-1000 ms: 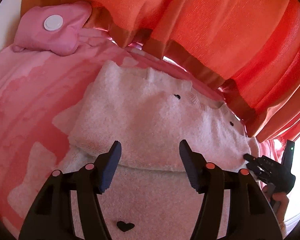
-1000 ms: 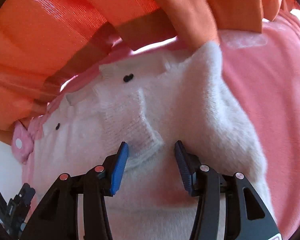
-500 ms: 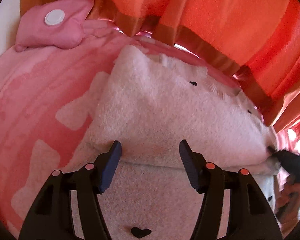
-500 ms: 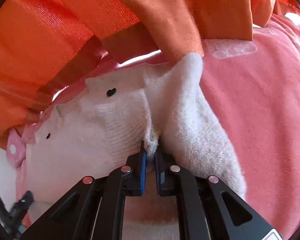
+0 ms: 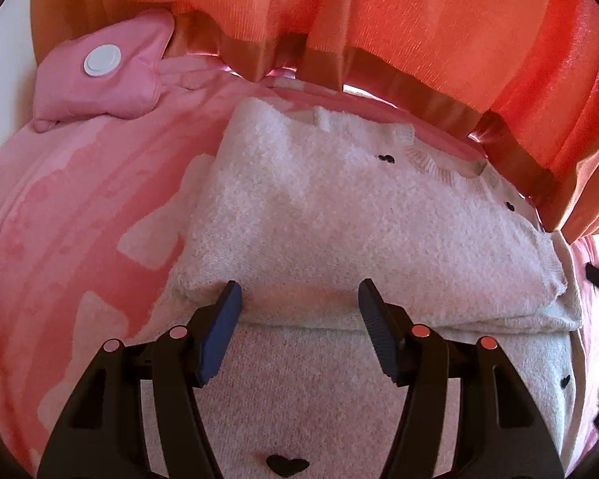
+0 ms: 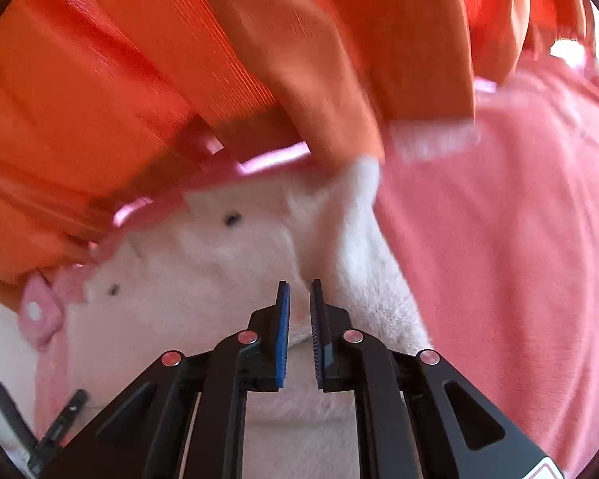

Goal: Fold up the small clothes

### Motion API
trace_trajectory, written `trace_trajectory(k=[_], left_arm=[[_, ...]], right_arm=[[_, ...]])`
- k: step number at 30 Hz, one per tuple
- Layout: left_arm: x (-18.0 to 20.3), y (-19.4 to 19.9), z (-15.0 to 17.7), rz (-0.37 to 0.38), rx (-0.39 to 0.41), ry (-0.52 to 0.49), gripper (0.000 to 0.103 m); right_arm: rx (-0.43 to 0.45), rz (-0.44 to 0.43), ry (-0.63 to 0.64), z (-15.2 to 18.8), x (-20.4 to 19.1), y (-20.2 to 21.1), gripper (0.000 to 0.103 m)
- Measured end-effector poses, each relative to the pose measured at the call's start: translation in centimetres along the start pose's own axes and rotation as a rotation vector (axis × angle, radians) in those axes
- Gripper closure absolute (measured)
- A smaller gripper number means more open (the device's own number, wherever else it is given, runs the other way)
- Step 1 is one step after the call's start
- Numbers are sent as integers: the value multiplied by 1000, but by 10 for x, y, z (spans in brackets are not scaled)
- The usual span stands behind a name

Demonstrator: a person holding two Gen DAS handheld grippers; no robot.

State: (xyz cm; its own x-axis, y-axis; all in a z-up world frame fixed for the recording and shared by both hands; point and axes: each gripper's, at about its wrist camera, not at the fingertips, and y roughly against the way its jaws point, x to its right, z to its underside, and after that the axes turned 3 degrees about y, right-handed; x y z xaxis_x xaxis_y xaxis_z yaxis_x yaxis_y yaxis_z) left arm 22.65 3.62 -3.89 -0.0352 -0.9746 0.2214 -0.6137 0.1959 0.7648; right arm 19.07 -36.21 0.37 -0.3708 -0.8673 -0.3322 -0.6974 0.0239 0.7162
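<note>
Pink patterned bedding (image 5: 60, 239) spreads under everything, with the fluffy white knitted sweater with small black hearts (image 5: 339, 219) lying on it as the landmark. Nearest, the left gripper (image 5: 299, 299) hovers at the sweater's folded edge, jaws about half open and holding nothing. At the sweater's right side, the right gripper (image 6: 299, 307) is nearly closed, pinching a bunch of the white knit (image 6: 299, 315) between its pads. Beyond the sweater's far-left corner rests a small pink cushion with a white button (image 5: 104, 76), and behind the collar hang orange curtains (image 5: 419, 20). I judge a sleeve or side fold is under way; next, the right gripper should carry its pinch across the sweater.
</note>
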Motion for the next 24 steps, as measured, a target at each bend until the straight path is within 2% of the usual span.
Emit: trace_trajectory(k=[2,5,6,7,8,9,10,11,13,16,19,24], left_arm=[[2,7,5,-6,-2,-14,44],[4,23,14,-16,9,-35,44],[4,29,19,-22,17,-36,44],[4,34,23,-24,23,-35,44],[5,41,30,-26,28,-37,44],[6,45,35,-29,28,-44,44],[6,49,42,-33,28,-53,44],[6,52,48,-39,26,-59,44],[2,61,67,-55,14,-61,44],[-9,71,91,-78,2,-34,44],[-17,82,112,-112,3,-33,44],[-20,102,134,-159,42,-73,42]], right_arm=[[3,-18,-7,9,0,19,85],[-12,-33,25,27,-5,37,85],[-9,-18,36,36,-6,43,83],[-4,24,52,52,-3,53,78],[1,55,56,66,4,58,68],[1,96,56,85,12,65,62],[-12,132,54,96,19,70,58],[-39,156,45,110,27,75,58],[-84,146,-1,133,46,88,58],[-141,119,-57,149,64,97,57],[-153,31,-142,158,79,108,55],[-197,-69,-203,169,82,110,50]])
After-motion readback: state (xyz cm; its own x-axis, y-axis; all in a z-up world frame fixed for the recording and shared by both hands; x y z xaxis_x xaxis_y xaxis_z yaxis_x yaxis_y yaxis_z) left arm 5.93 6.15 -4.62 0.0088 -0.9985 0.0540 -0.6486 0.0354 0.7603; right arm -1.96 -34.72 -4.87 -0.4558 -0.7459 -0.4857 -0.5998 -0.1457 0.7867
